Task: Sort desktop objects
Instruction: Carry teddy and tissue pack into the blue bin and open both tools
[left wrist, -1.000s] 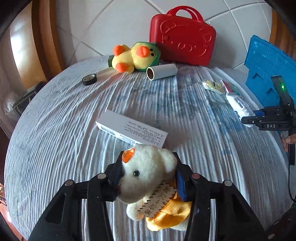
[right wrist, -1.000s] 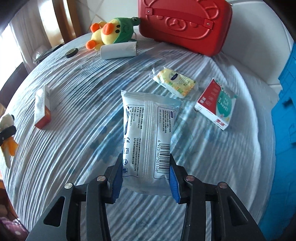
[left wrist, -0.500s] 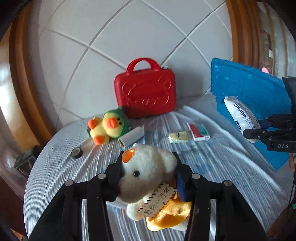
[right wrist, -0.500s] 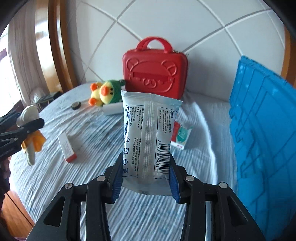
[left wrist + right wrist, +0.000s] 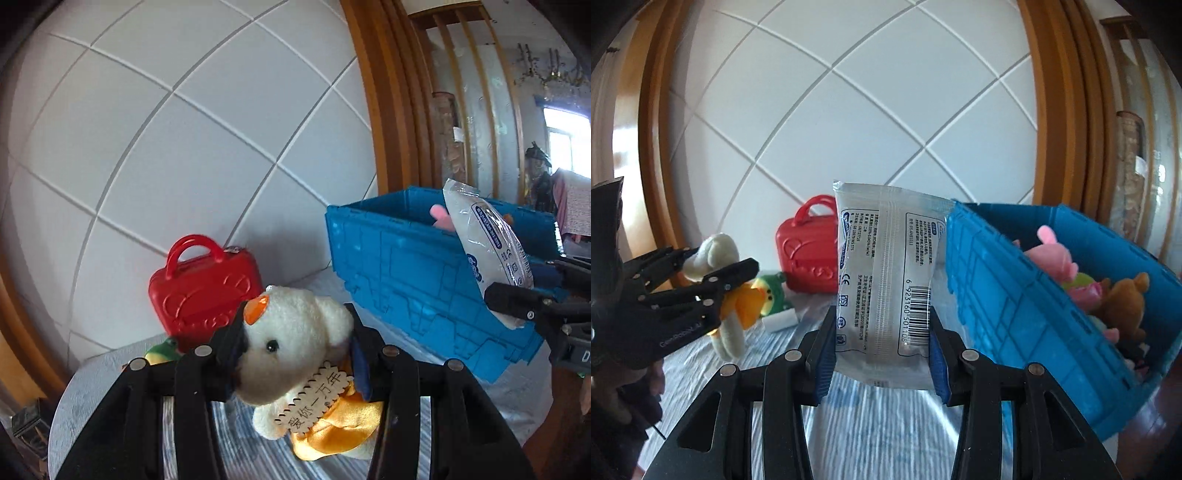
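Left gripper (image 5: pixel 293 354) fingers clamp a white plush bear (image 5: pixel 295 332), held above the striped tablecloth (image 5: pixel 886 435) left of the blue crate (image 5: pixel 1015 295). Right gripper (image 5: pixel 882 354) fingers clamp a wipes packet (image 5: pixel 886 280) upright beside the crate's near wall.

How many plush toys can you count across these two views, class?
4, possibly more: the white bear held in the left gripper, the duck on the table, and a pink toy and brown bear in the blue crate, where others may be hidden.
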A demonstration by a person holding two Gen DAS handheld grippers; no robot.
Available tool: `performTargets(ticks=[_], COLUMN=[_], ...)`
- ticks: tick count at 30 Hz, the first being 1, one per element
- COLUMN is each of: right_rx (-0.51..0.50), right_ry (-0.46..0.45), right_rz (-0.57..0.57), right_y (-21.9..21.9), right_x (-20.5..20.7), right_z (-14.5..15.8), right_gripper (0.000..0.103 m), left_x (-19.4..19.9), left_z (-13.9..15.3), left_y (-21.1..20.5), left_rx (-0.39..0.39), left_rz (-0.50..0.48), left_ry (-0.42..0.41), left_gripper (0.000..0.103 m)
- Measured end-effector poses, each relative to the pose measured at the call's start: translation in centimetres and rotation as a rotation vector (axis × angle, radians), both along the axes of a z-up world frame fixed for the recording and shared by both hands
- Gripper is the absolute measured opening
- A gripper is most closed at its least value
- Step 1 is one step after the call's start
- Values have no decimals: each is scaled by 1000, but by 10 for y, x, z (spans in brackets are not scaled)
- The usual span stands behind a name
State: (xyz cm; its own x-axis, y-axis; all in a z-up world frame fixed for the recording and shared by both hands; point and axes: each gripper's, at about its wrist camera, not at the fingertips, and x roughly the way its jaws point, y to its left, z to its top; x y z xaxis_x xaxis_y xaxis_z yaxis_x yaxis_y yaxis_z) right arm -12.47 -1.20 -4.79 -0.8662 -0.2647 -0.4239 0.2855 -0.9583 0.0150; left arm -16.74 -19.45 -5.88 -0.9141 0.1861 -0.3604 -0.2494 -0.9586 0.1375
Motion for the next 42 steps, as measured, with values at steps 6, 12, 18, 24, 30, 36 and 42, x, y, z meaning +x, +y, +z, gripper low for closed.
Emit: performTargets(ticks=[6, 12, 18, 24, 30, 36, 42], right_rx=[-16, -19, -30, -47, -71, -76, -83], right_ry=[87, 138, 155, 170, 156, 104, 65], right_rz=[-132, -242, -306, -336, -353, -365, -388], right_y=[40, 103, 172, 236, 280, 311, 334], right_x=[25, 42, 37, 11, -20, -67, -112], right_z=[37, 64, 80, 88, 85, 78, 75], right_gripper=[42, 42, 42, 42, 43, 43, 56], left_x=[0, -7, -27, -57, -92, -130, -161], left_z=[29, 53, 72, 79, 86, 89, 97], left_y=[58, 130, 201, 271, 329, 367, 375], left_rx=[11, 5, -5, -71, -122, -157, -127], left_rz=[-113, -185, -229, -240, -261, -275, -170], left_ry=[66, 107, 129, 147, 140, 96, 112], left_gripper=[46, 47, 47, 48, 48, 53, 93])
